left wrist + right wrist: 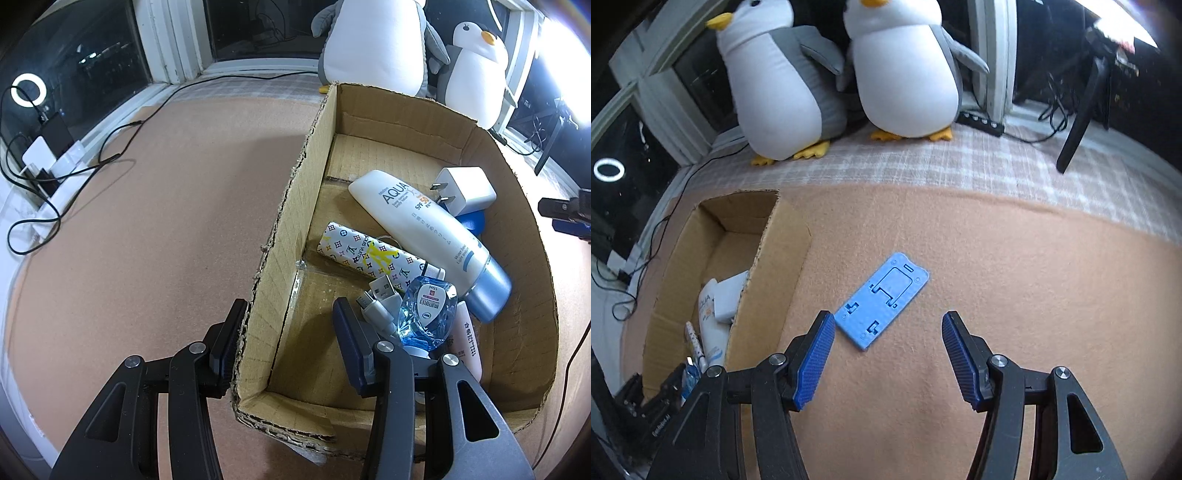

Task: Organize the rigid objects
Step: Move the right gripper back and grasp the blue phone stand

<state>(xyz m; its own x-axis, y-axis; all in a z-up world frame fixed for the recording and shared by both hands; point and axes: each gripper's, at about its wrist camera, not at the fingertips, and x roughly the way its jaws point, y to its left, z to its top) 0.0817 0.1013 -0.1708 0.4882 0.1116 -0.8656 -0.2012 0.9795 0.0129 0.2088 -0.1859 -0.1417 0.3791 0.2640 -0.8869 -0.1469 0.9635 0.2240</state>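
Observation:
A cardboard box [280, 221] holds a white AQUA sunscreen tube [428, 232], a white charger plug [465, 190], a patterned cylinder [373, 258], a USB cable end [380, 295], a clear blue bottle [426, 314] and a pink tube [469, 343]. My left gripper [288, 328] is open and straddles the box's left wall, one finger outside, one inside. In the right wrist view a flat blue plastic plate [884, 299] lies on the tan cloth right of the box [775, 266]. My right gripper [888, 350] is open, just short of the plate.
Two plush penguins [897, 74] stand behind the box by the window. Black cables [74, 170] and a power strip [51, 162] lie at the left edge. A black stand leg [1078, 118] rises at the far right. A ring light [27, 90] reflects in the window.

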